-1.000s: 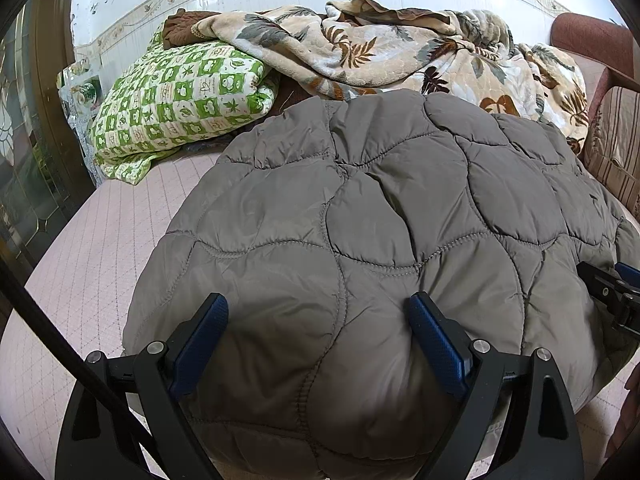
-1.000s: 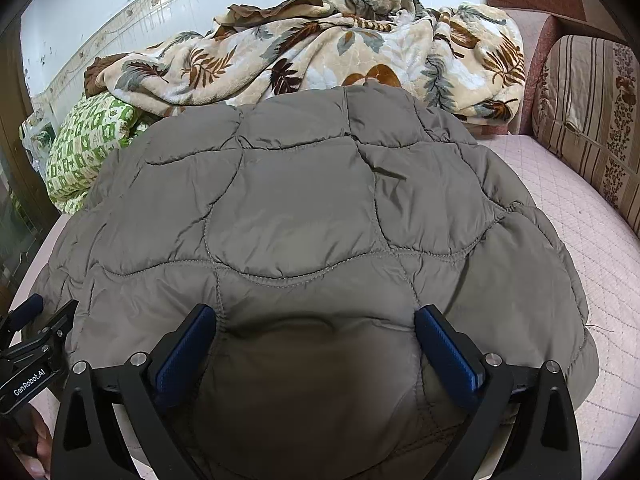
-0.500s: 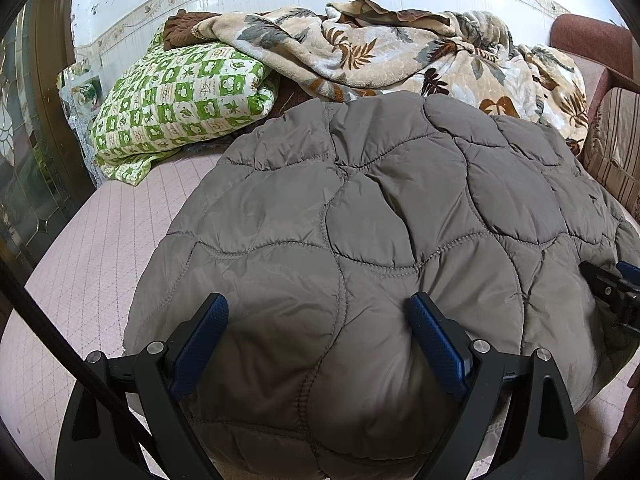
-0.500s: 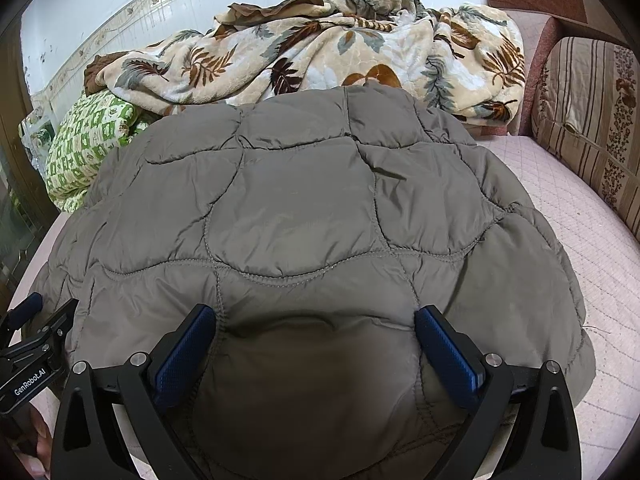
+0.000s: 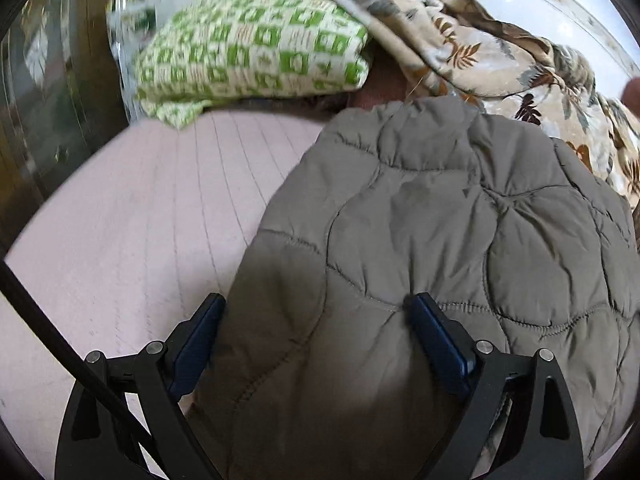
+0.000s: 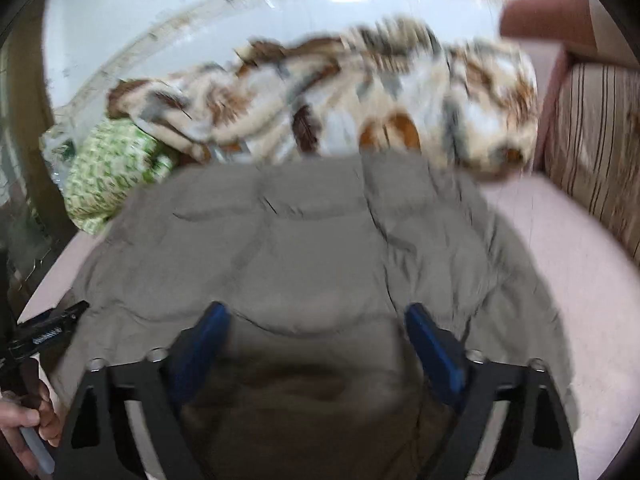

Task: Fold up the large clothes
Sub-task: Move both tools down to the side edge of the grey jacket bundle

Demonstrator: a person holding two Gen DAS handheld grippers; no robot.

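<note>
A grey-brown quilted puffer jacket (image 5: 460, 240) lies spread on the pink bed cover (image 5: 140, 220); it also fills the middle of the blurred right wrist view (image 6: 320, 240). My left gripper (image 5: 316, 320) is open, its blue pads above the jacket's near left edge. My right gripper (image 6: 316, 328) is open above the jacket's near edge, nothing between its pads. The left gripper's tip shows at the left of the right wrist view (image 6: 52, 324).
A green-and-white checked pillow (image 5: 256, 56) and a leaf-print blanket (image 5: 500, 52) are heaped at the far end by the tiled wall. A striped sofa cushion (image 6: 600, 140) stands at the right. A dark wooden frame (image 5: 52, 80) borders the left.
Both grippers have swung: the left view has turned left, showing more pink cover; the right view has pulled back and up and is motion-blurred. Both stay open.
</note>
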